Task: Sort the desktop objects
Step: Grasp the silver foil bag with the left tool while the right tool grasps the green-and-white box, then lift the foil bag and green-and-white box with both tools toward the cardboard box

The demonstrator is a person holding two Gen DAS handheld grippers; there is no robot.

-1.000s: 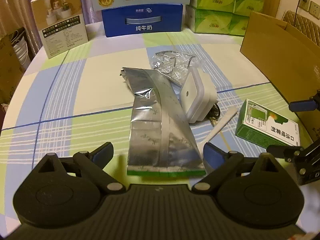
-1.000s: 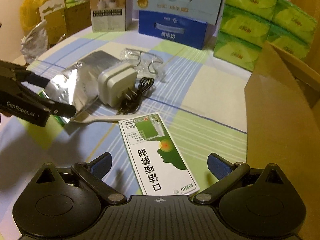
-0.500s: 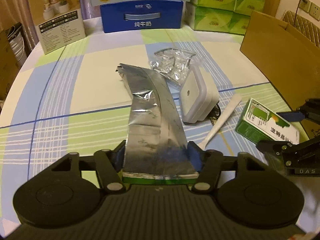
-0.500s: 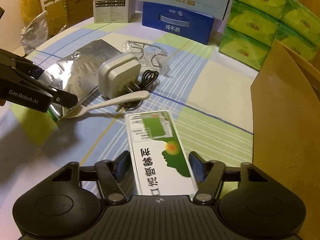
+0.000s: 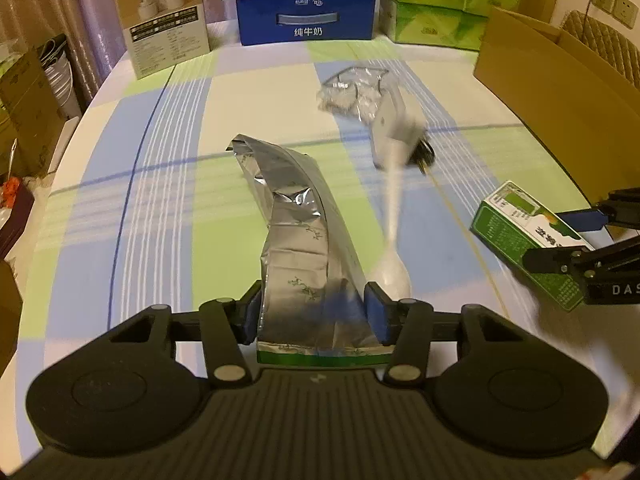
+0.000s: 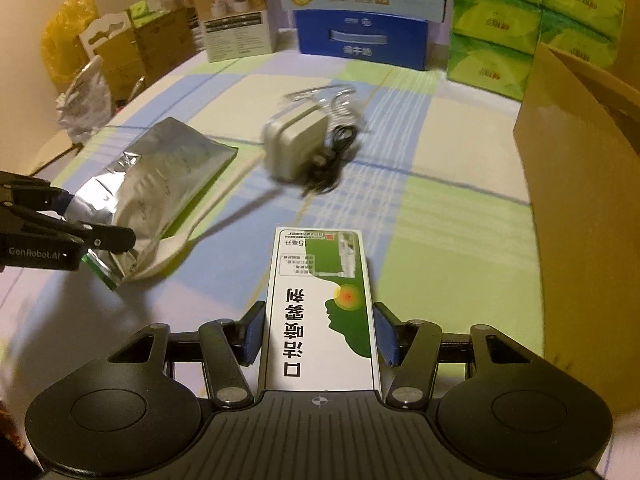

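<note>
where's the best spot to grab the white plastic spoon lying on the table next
Probably the thin handle of the white plastic spoon, taken across its width from above. It lies flat on the checked tablecloth, bowl end beside the silver foil pouch held in the left tongs, far end against the white power adapter. The mid-handle is bare and narrow; the bowl is wide and crowded.

A checked pattern of pale blue, light green and cream, crossed by thin blue lines, is being shown on the bench [image 5: 168,184]. Silver with a green bottom edge is being displayed by the foil pouch [image 5: 304,240]. White and green are being shown on the small carton [image 6: 320,304]; the spoon [image 5: 394,240] and charger [image 6: 290,144] are being seen as white.
</note>
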